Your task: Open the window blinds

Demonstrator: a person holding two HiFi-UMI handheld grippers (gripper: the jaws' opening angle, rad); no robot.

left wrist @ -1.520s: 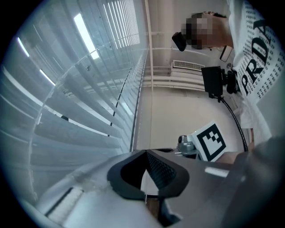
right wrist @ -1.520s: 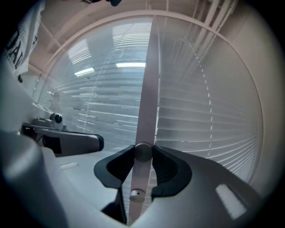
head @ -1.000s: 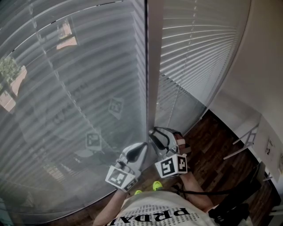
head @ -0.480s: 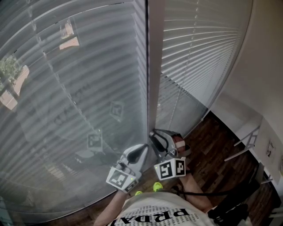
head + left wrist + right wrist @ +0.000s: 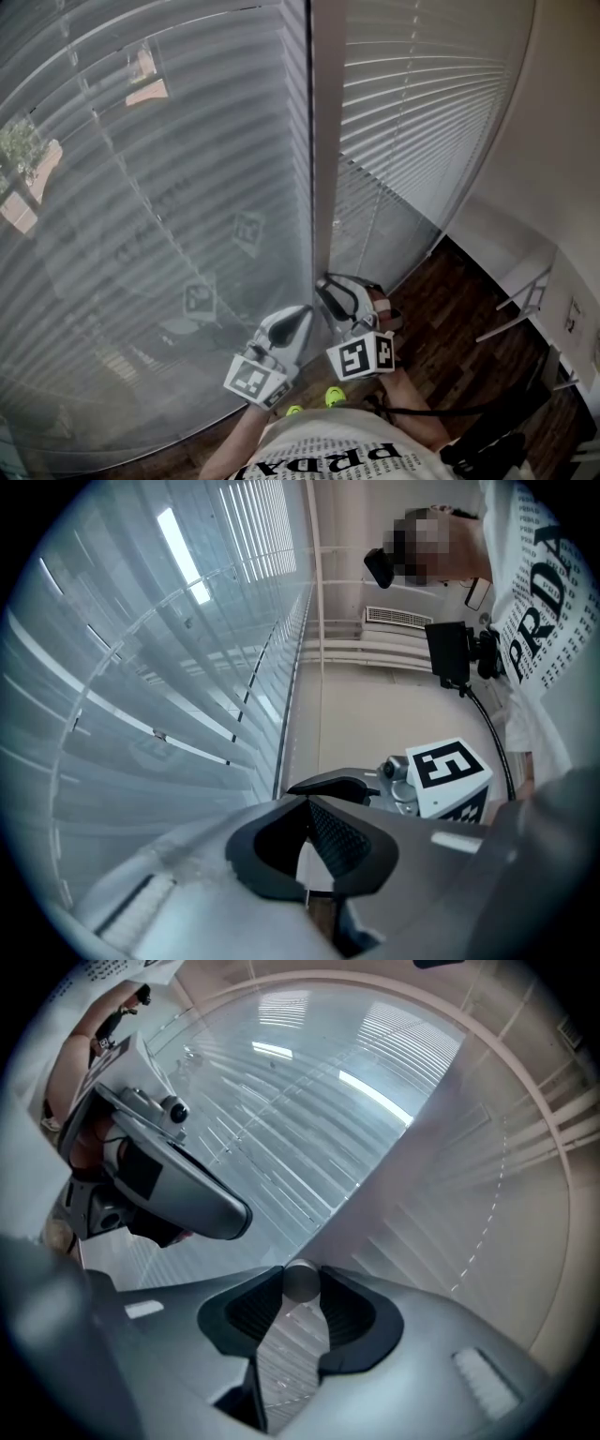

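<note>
Grey slatted blinds cover two windows, the left blind (image 5: pixel 141 187) and the right blind (image 5: pixel 412 112), on either side of a vertical mullion (image 5: pixel 328 141). A thin white tilt wand (image 5: pixel 319 667) hangs beside the mullion. My right gripper (image 5: pixel 325 284) is shut on the wand's round lower end (image 5: pixel 300 1282), which touches both pads. Its jaws have just been opening a little with the wand still between them. My left gripper (image 5: pixel 305 314) sits just left of it with its tips together and nothing in them, and also shows in the right gripper view (image 5: pixel 178 1199).
A white wall (image 5: pixel 553 141) closes in on the right. Dark wood floor (image 5: pixel 450 309) lies below, with a white frame (image 5: pixel 520 300) leaning at the right. A bead cord (image 5: pixel 487 1213) hangs by the right blind. The person's green shoes (image 5: pixel 333 396) stand close to the glass.
</note>
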